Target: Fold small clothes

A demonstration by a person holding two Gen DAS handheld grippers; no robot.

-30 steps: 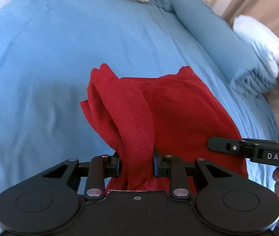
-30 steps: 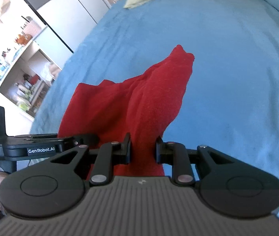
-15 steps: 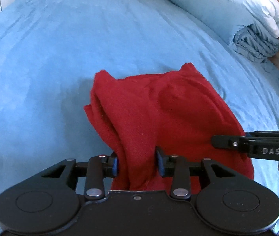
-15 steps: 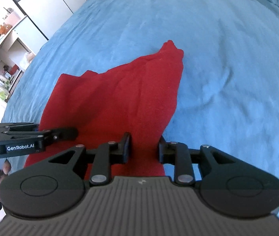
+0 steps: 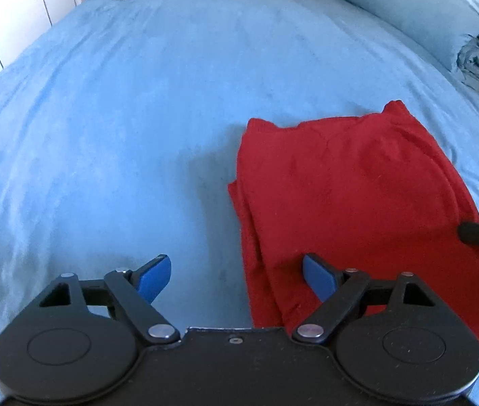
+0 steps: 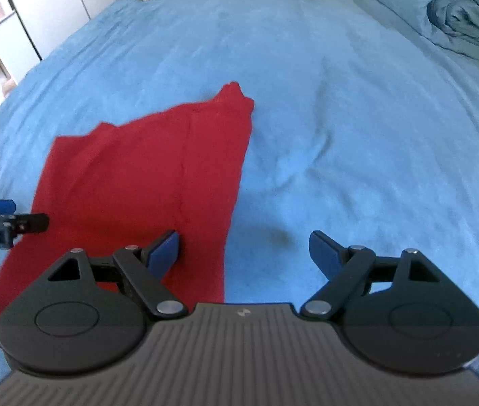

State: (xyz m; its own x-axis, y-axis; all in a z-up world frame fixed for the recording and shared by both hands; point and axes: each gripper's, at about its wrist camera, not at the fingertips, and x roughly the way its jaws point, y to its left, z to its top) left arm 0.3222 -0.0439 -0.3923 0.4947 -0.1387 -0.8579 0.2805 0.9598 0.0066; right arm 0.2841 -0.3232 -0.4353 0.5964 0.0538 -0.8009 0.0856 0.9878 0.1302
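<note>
Bed [image 5: 138, 118] soft; red garment [image 5: 357, 203] lies folded, both jaws opening, nothing gripped — left gripper [image 5: 236, 275] could snag the near edge; fold undone.

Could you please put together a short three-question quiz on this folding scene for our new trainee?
1. True or false: the left hand-held gripper is clamped on the red garment.
2. The red garment lies on: A) a wooden table B) the blue bedsheet C) the folded blue duvet
3. Fill in: the right hand-held gripper has its jaws ____.

Key: 1 false, its jaws are opening with nothing pinched; 2 B; 3 opening, off the cloth.
</note>
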